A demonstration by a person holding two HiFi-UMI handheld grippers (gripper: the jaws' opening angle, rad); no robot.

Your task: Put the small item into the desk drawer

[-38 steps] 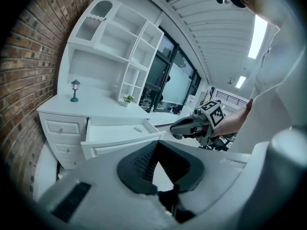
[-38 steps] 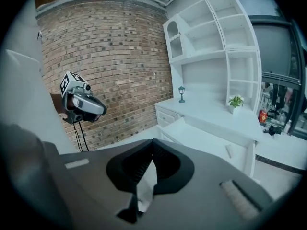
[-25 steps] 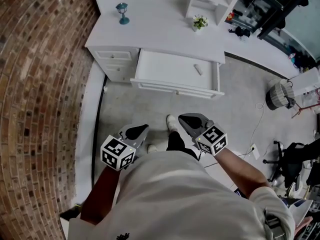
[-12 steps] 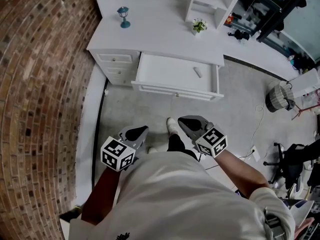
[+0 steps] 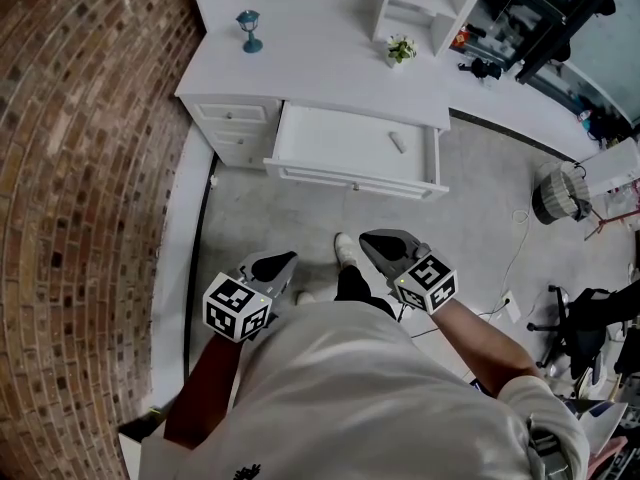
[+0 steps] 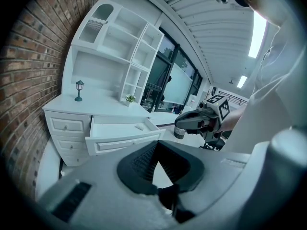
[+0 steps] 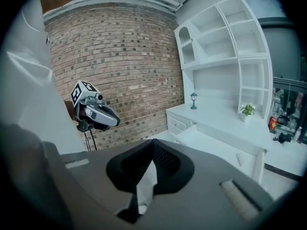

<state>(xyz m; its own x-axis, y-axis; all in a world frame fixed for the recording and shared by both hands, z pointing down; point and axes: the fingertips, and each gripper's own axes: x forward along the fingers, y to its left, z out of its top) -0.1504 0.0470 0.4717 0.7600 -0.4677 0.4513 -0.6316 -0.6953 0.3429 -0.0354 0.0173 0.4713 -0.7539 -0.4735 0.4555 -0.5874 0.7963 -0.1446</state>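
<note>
The white desk's drawer [image 5: 340, 138] stands pulled out, with a small white item [image 5: 397, 142] lying inside toward its right end. Both grippers hang close to my body, well short of the desk. My left gripper [image 5: 285, 259] is shut with nothing between its jaws. So is my right gripper [image 5: 368, 238], its tips meeting and empty. The left gripper view looks over its own jaws [image 6: 156, 143] to the drawer [image 6: 120, 129], the item [image 6: 139, 126] and the right gripper [image 6: 180, 122]. In the right gripper view, the left gripper [image 7: 114, 120] hangs before the brick wall.
A brick wall [image 5: 80, 168] runs along the left. On the desk top [image 5: 320, 58] stand a small lamp ornament [image 5: 249, 28] and a potted plant [image 5: 401, 47], with a shelf unit behind. A wire basket [image 5: 560, 190], a cable and an office chair [image 5: 580, 323] are at right.
</note>
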